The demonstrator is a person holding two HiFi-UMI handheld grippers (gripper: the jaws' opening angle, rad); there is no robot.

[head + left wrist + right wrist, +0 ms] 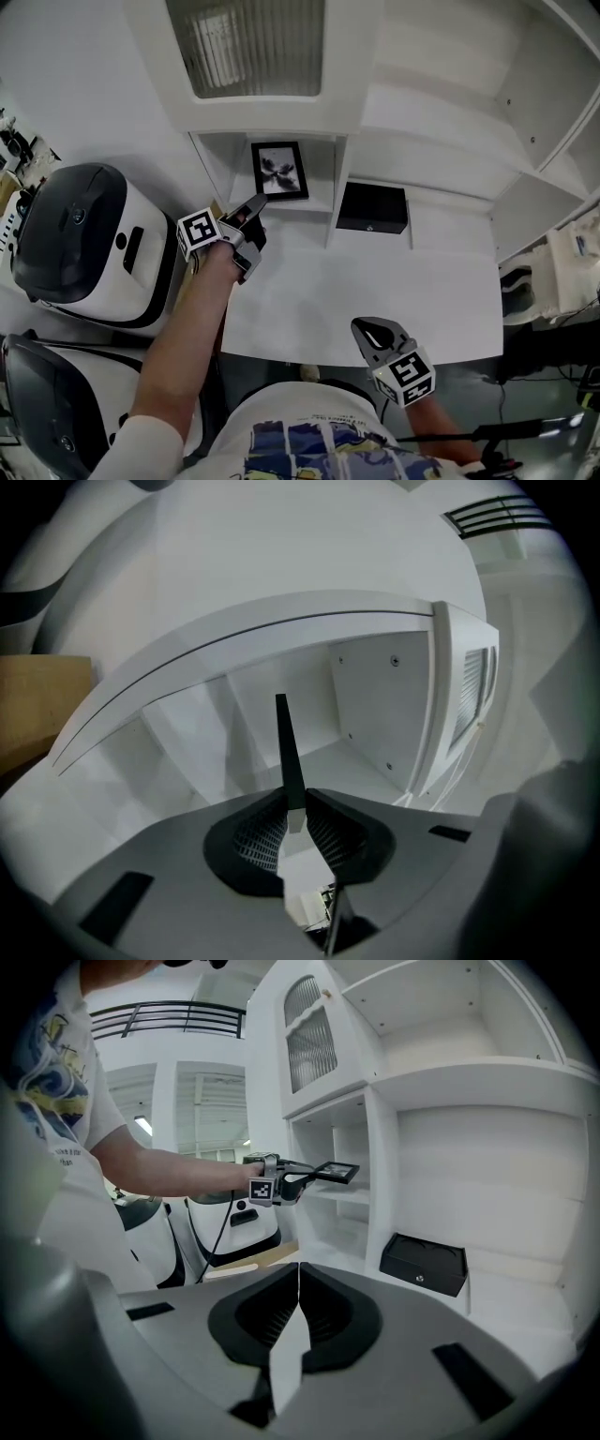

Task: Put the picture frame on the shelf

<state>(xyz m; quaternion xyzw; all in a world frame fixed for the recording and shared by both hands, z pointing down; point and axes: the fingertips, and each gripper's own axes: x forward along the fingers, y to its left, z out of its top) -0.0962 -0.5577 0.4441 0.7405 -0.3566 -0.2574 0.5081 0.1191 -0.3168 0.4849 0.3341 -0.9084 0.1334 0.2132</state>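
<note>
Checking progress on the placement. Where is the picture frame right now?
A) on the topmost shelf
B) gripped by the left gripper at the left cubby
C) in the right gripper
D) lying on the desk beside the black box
B: the left gripper is clamped on the edge of the picture frame, holding it at the left cubby.

Shelf matt, smooth; picture frame smooth black.

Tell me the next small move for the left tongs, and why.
Probably lower the picture frame a little onto the shelf board before letting go. The left tongs grip its near edge, and the right gripper view shows it held flat, seemingly just above the board rather than resting on it.
</note>
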